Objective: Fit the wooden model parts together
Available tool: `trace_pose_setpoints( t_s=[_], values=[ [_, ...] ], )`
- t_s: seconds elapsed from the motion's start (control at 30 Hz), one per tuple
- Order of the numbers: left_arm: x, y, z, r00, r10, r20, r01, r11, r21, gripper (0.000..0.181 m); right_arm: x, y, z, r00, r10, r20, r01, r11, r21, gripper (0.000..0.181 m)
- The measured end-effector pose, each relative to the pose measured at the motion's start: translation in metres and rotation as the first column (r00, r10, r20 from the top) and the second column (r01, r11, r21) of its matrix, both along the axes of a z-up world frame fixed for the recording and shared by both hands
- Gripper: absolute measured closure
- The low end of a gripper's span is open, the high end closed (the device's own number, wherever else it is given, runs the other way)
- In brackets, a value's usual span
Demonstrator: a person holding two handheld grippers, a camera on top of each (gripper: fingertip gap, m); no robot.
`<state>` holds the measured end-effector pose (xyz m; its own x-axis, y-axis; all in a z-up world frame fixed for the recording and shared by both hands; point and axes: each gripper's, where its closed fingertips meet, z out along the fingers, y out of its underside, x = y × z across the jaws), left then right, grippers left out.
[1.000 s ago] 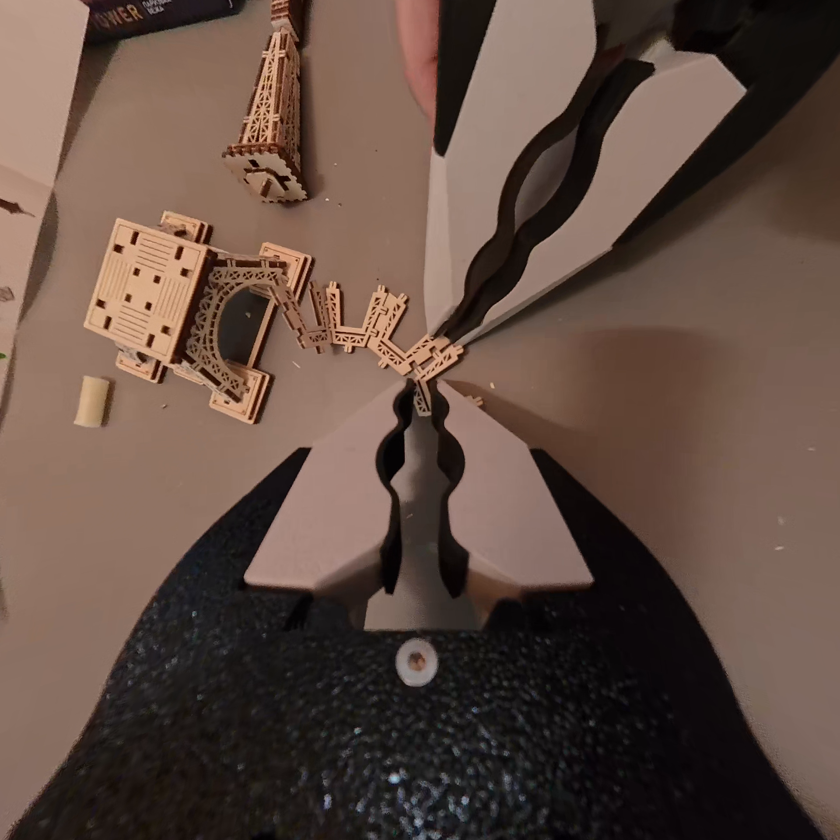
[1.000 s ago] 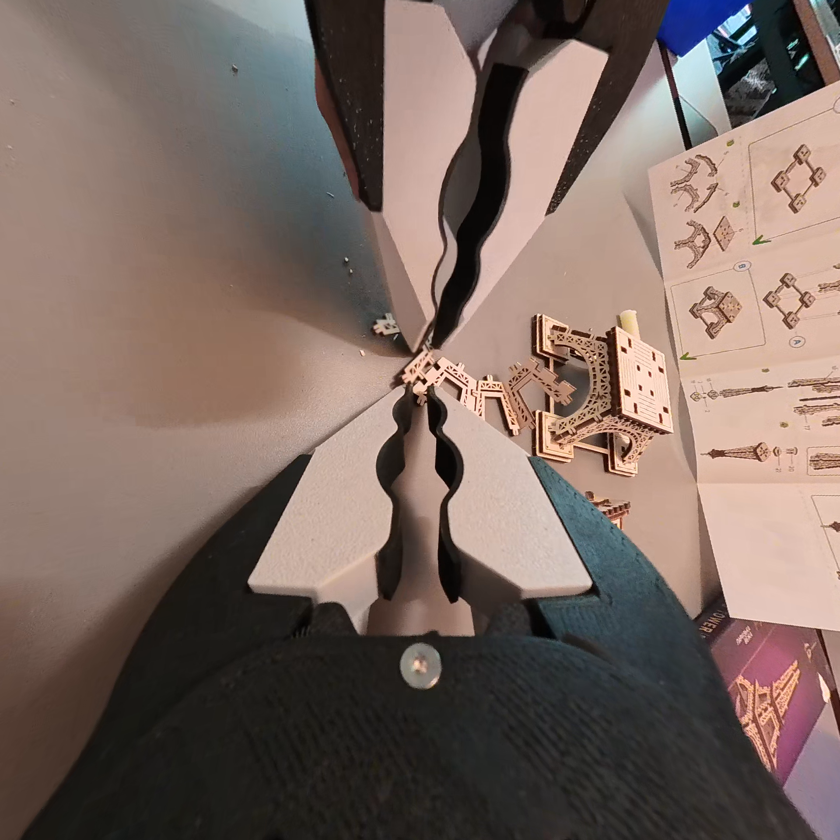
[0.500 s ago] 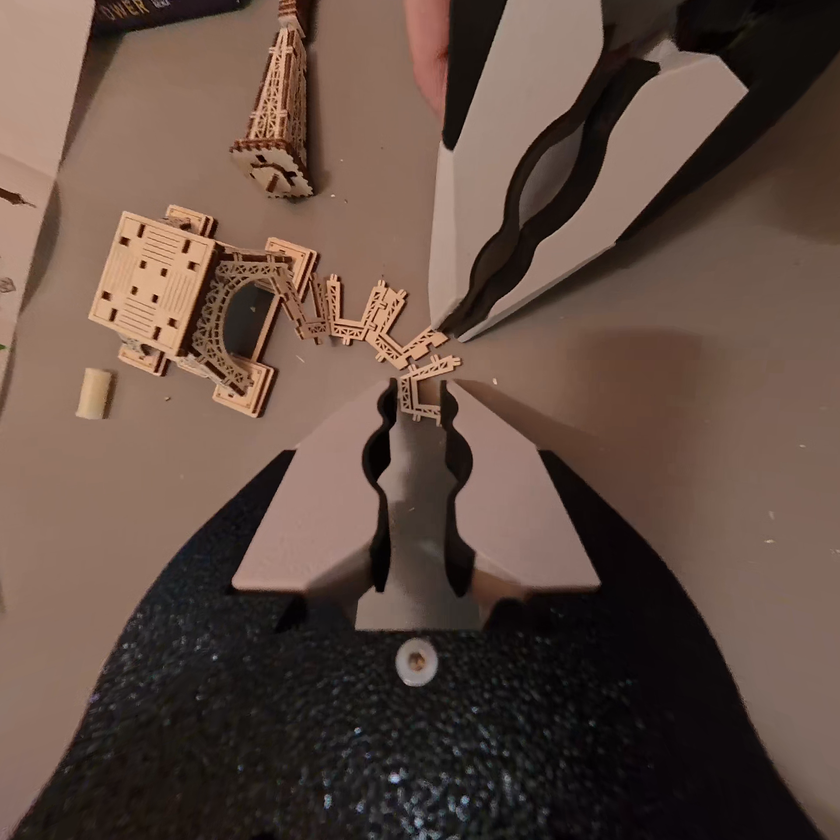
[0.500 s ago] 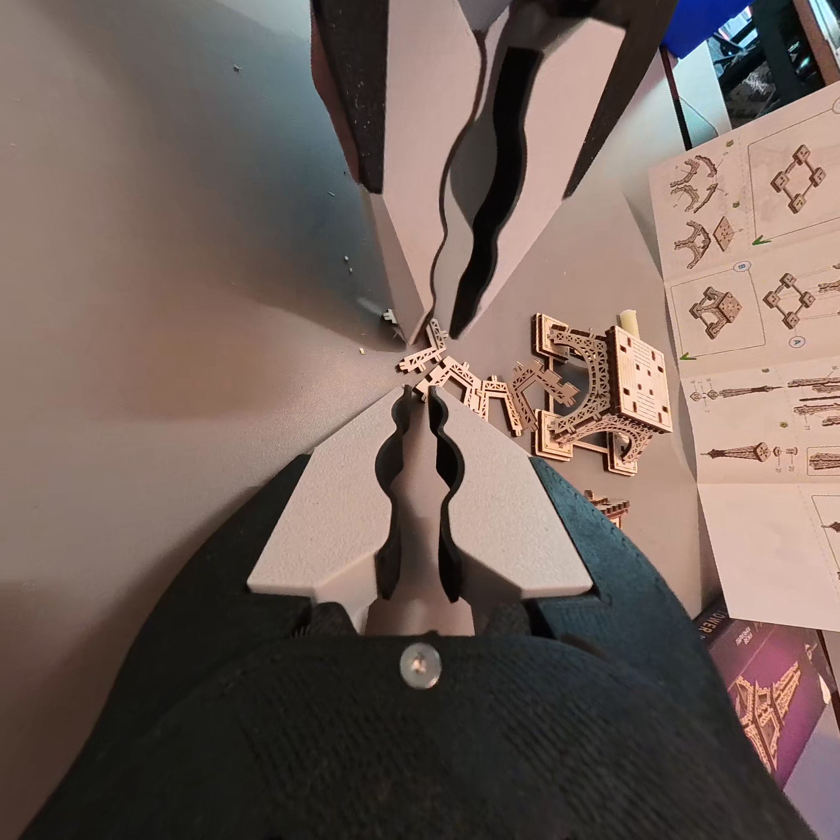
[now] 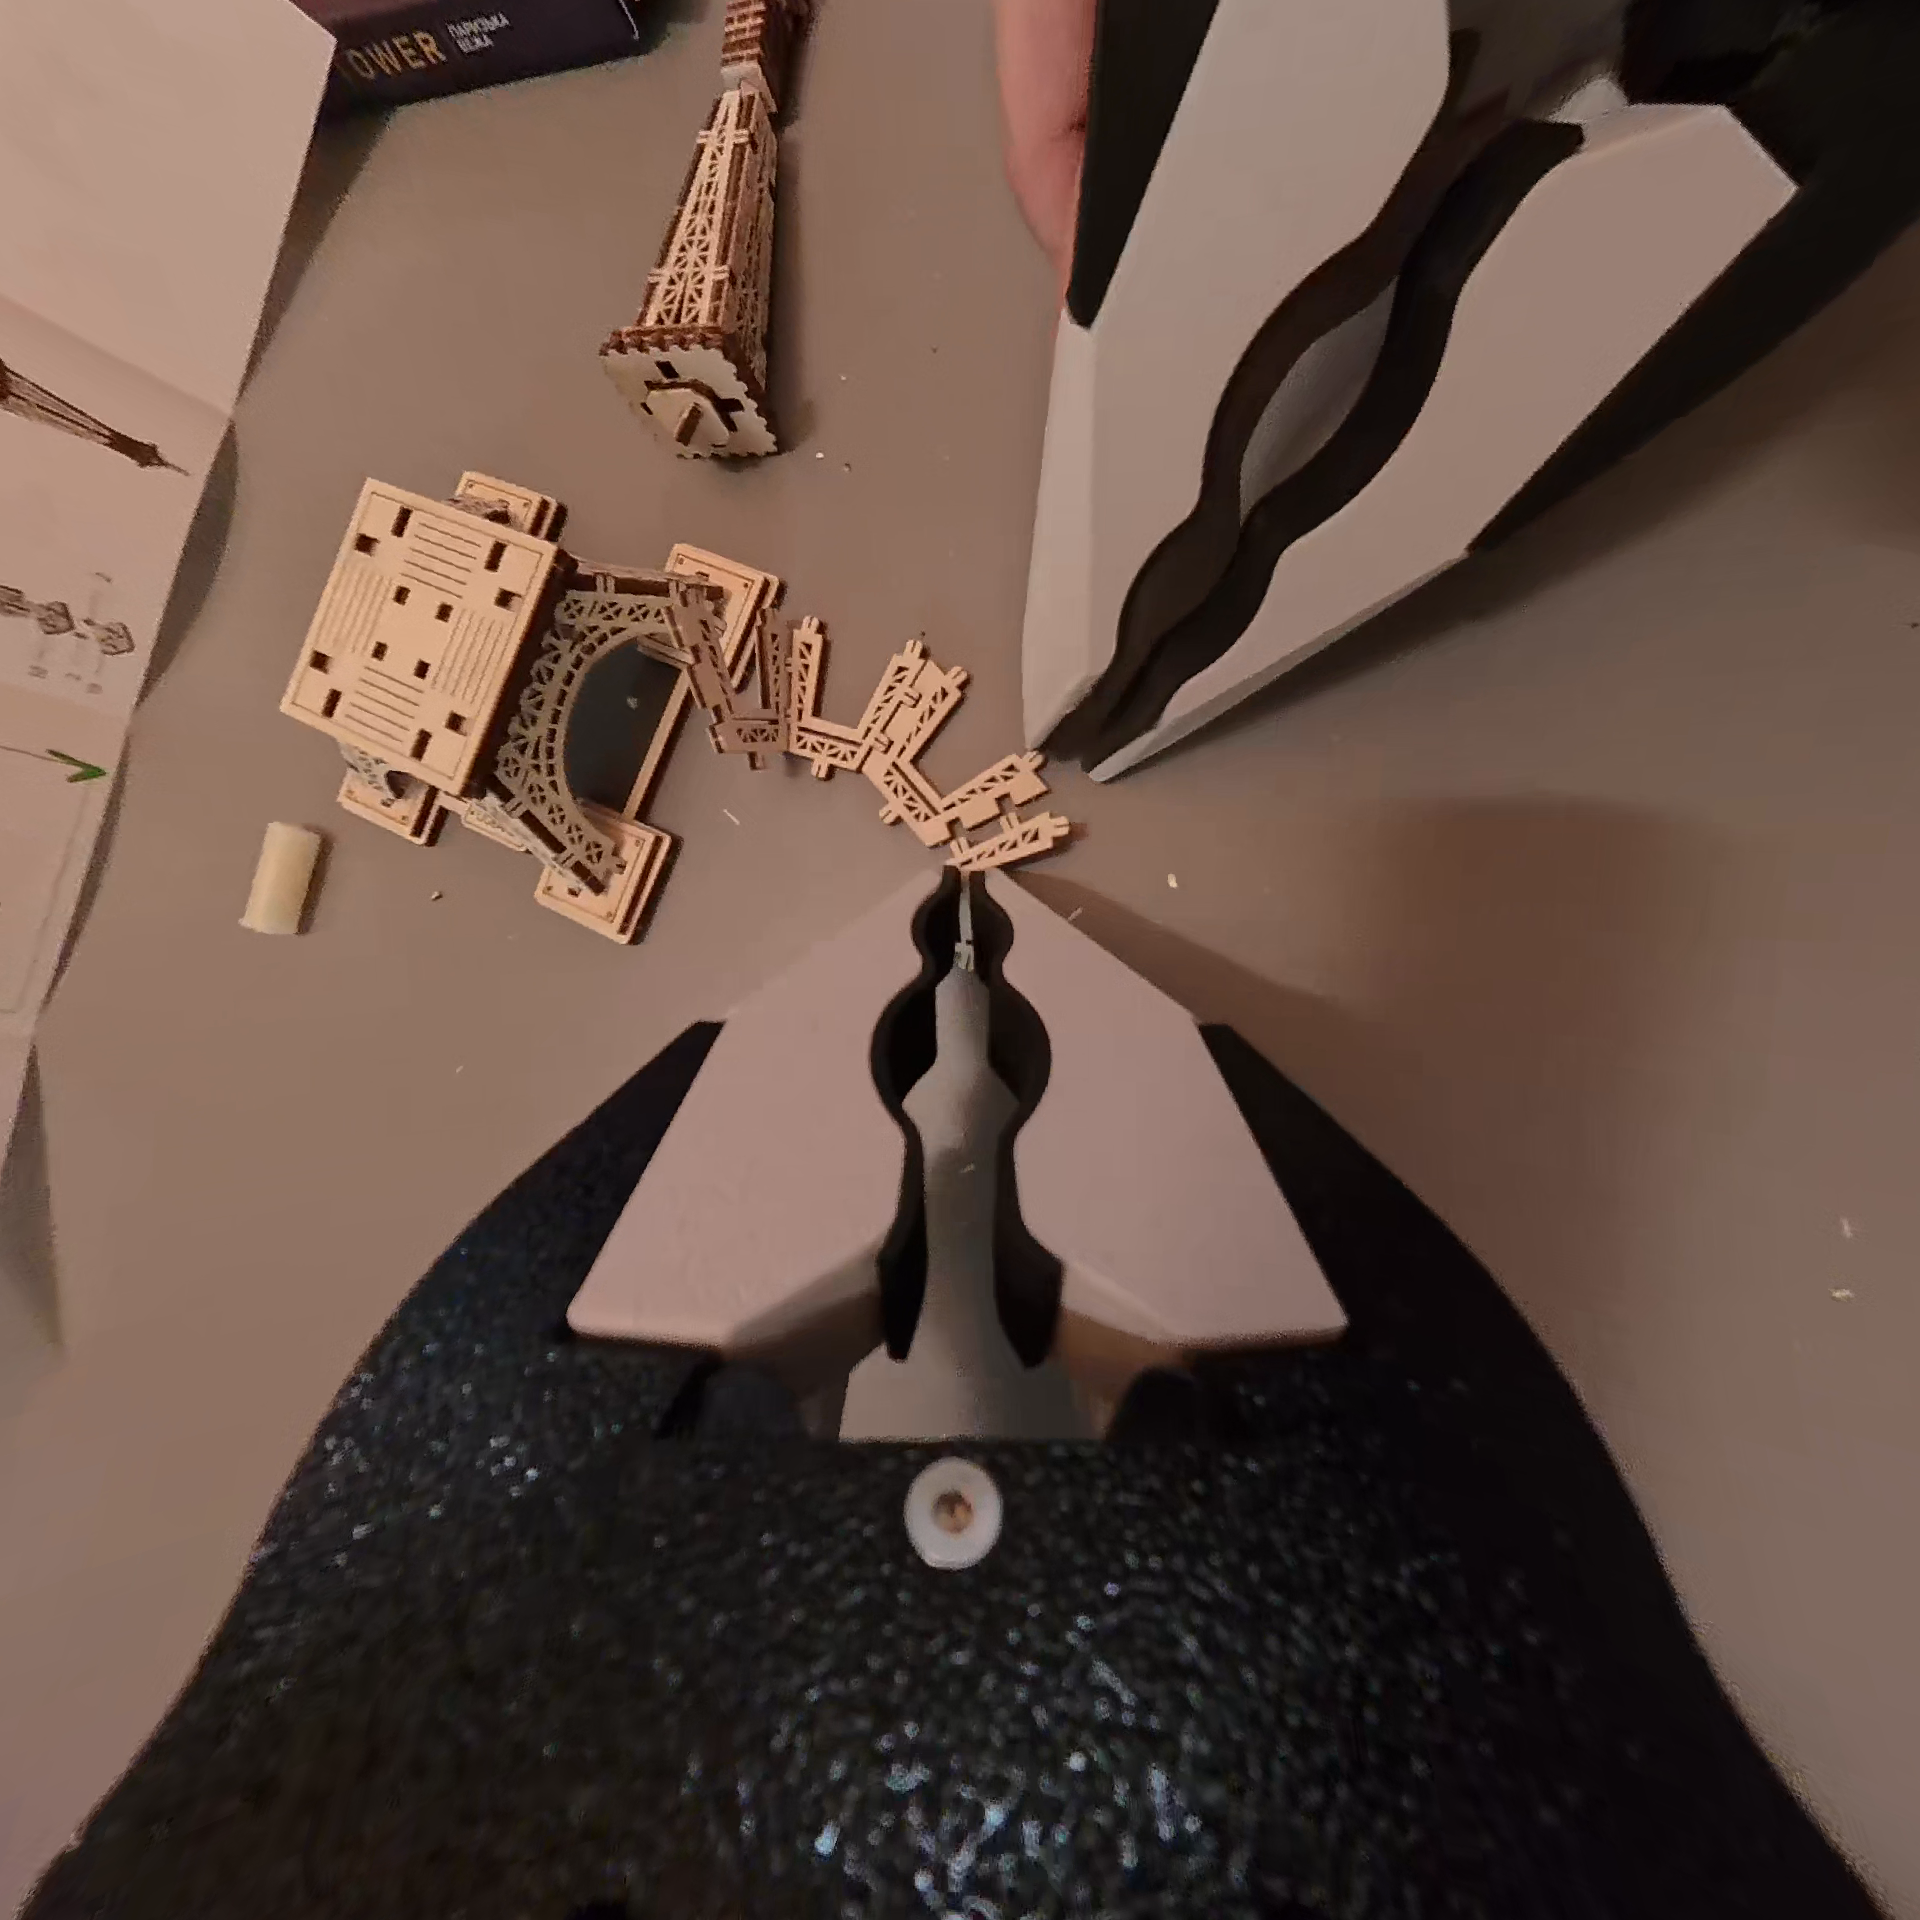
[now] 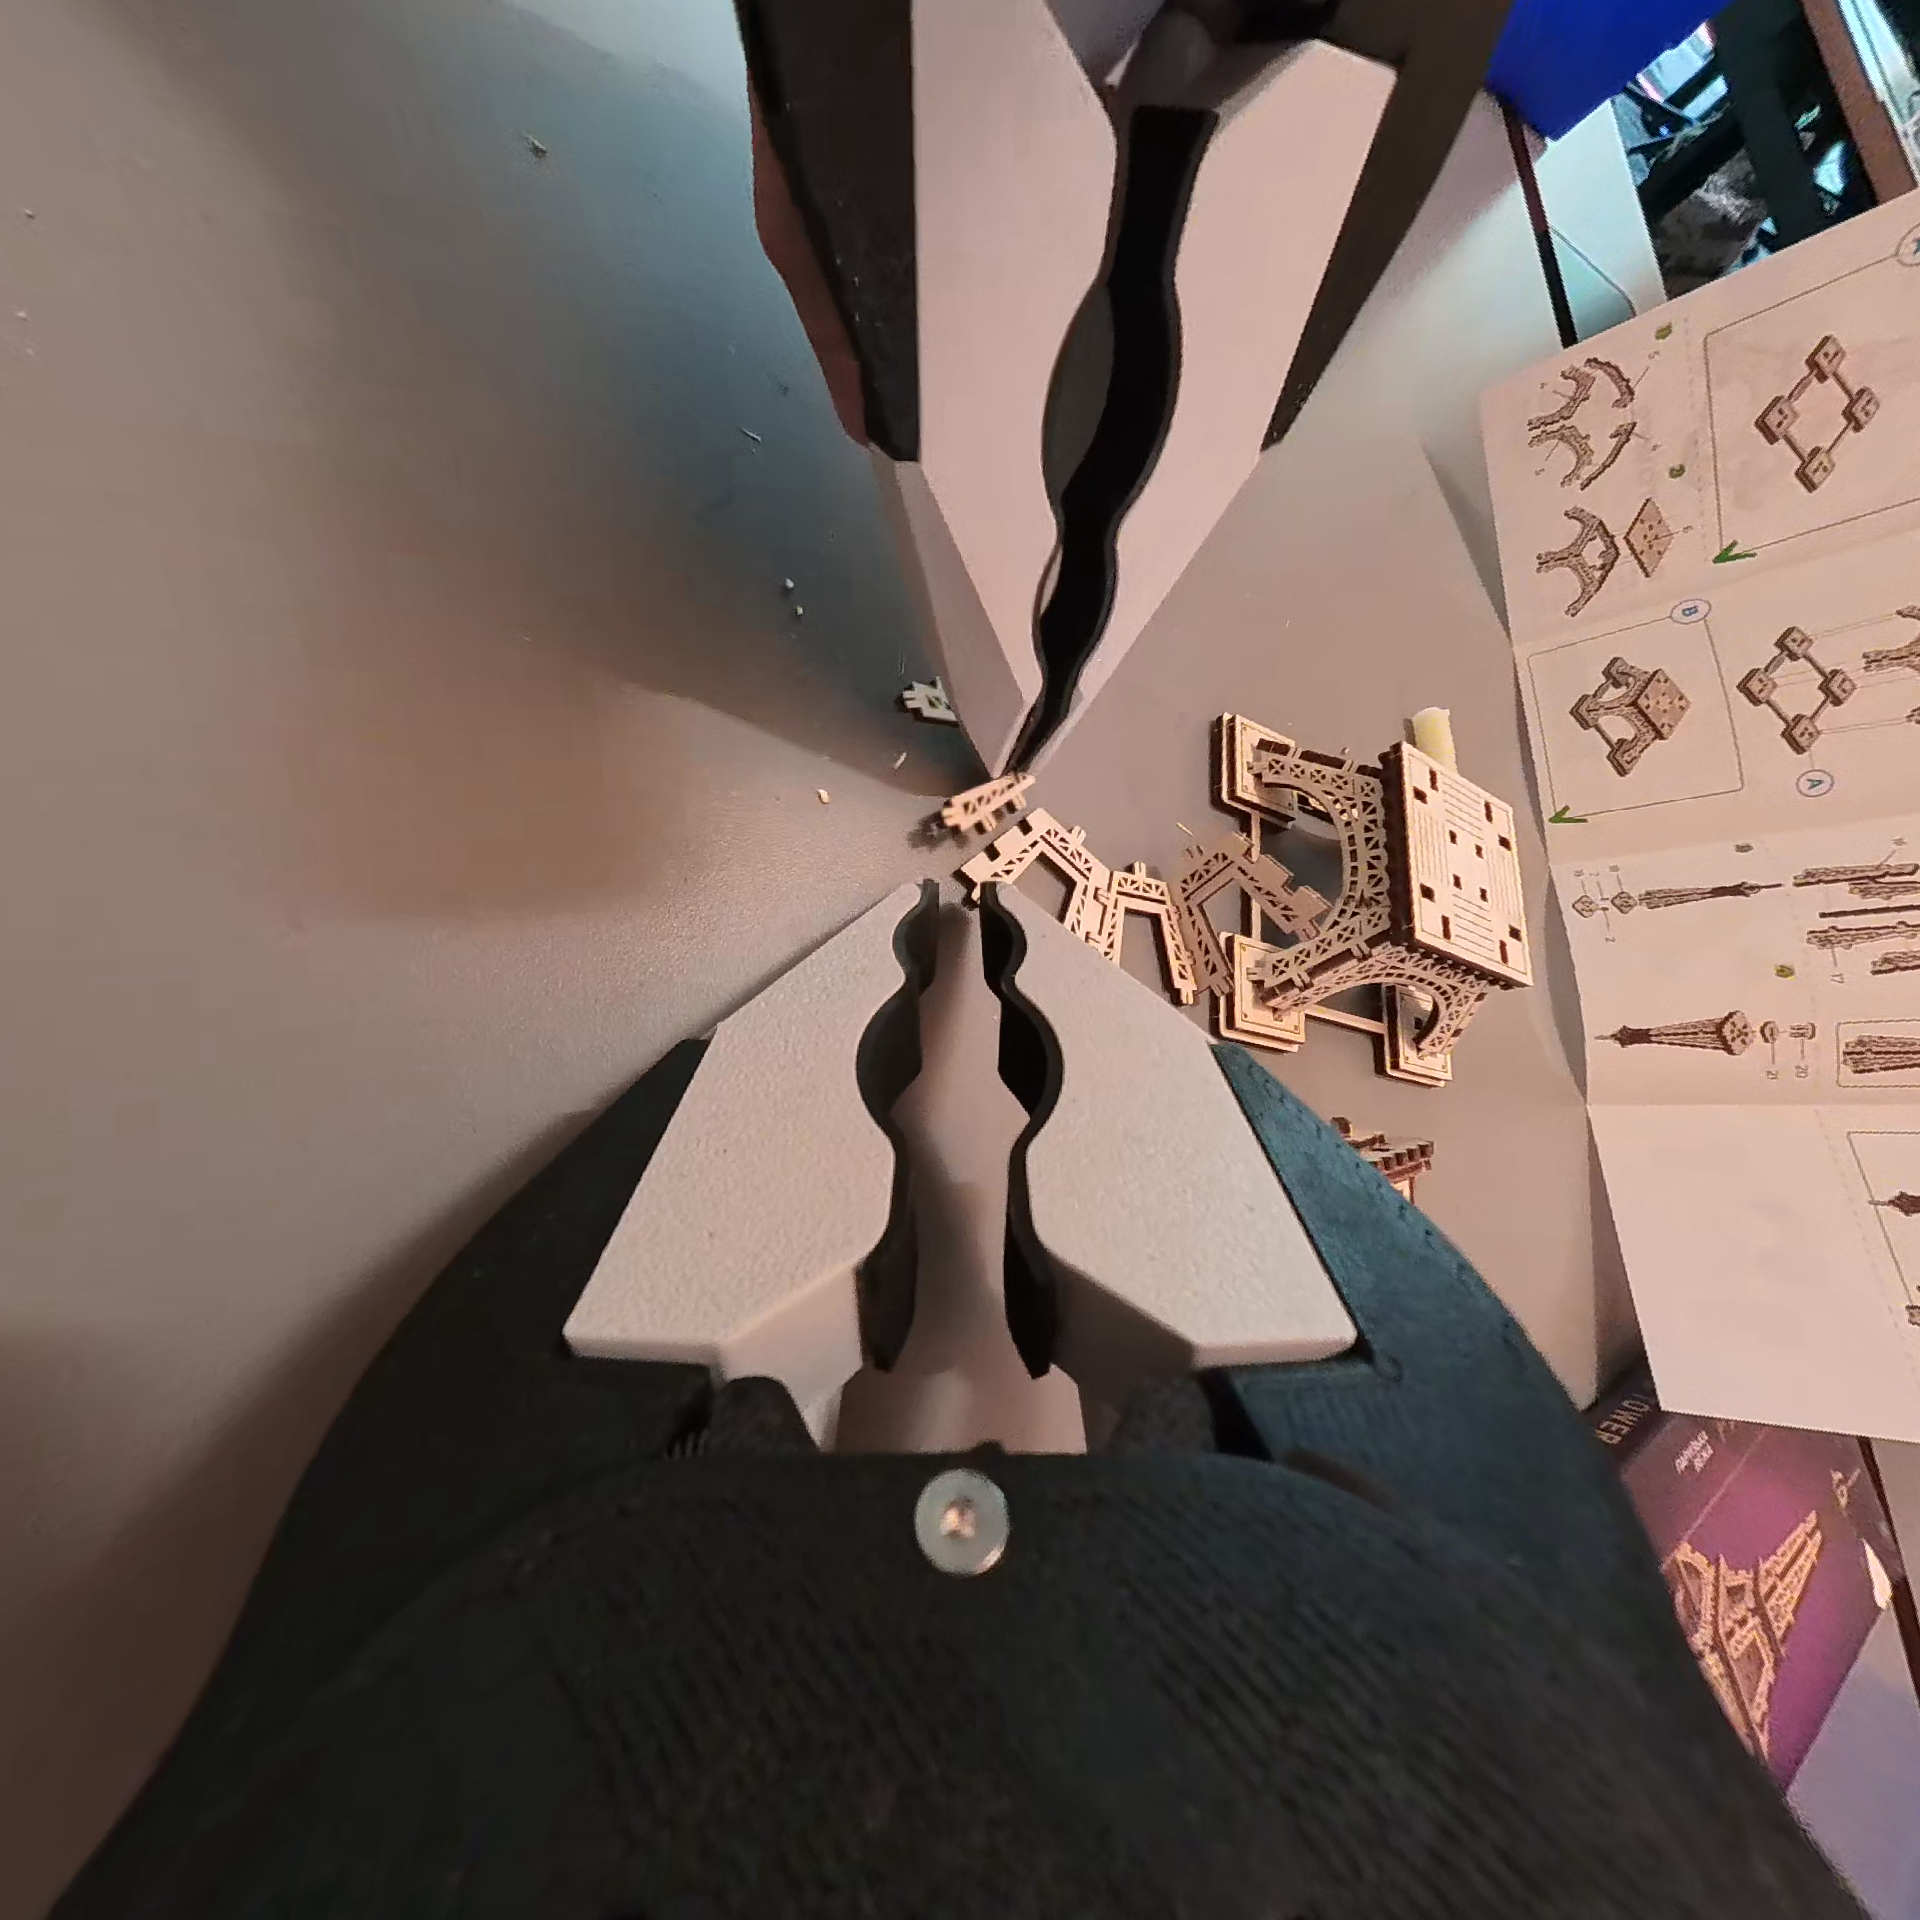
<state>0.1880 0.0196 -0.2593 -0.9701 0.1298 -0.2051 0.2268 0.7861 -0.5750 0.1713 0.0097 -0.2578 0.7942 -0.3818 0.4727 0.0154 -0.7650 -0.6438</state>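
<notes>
A small lattice piece (image 5: 1006,844) is being pinched at the tips of the left gripper (image 5: 966,883), its fingers drawn together on the piece's thin edge, which is seen standing in the slot between the pads. In the right wrist view the same small lattice piece (image 6: 255,816) is seen just beyond the right gripper's tips, under the left gripper's tips.

The right gripper (image 6: 956,894) is being held slightly parted — a narrow gap is showing between its tips, and nothing is being clamped. One tip is lying against the end of the lattice strip (image 6: 1122,904), but whether it is touching cannot be told.

The lattice strip (image 5: 862,727) is lying flat on the grey table (image 5: 1455,987), running from just ahead of the left gripper's tips away to the left, to the arched tower base (image 5: 488,696). The small piece is lying just beside the strip's near end; whether the two are joined cannot be told.

Beyond the base, further ahead of the left gripper, the tapering tower spire (image 5: 717,270) is lying on its side. A small pale cylinder (image 5: 278,878) is resting left of the base. The instruction sheet (image 6: 1714,727) is spread well to the right of the right gripper, with a purple box (image 6: 1766,1579) beneath its near edge. A tiny wooden offcut (image 6: 928,698) is lying ahead-left of the right gripper, beside the left gripper's finger.
</notes>
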Motion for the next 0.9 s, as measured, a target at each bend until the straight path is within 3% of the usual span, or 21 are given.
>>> trace_pose_setpoints(
  t_s=[0.2,0.57,0.9],
  values=[
    [0.0026,-0.0054,0.0071,1.0,0.002,0.015,-0.002,0.999,-0.048,0.181,0.0003,0.0002,-0.0001,1.0,0.0,0.002,0.0,1.0,-0.002,0.176],
    [0.0009,-0.0043,-0.0014,0.998,0.039,0.047,-0.04,0.999,0.017,0.181,0.0036,-0.0011,0.0018,0.999,-0.021,0.027,0.021,1.0,-0.001,0.171],
    [-0.0021,-0.0059,-0.0022,0.992,0.105,0.074,-0.108,0.994,0.032,0.181,0.0072,-0.0031,0.0019,0.994,-0.095,-0.053,0.099,0.992,0.08,0.176]
  ],
)
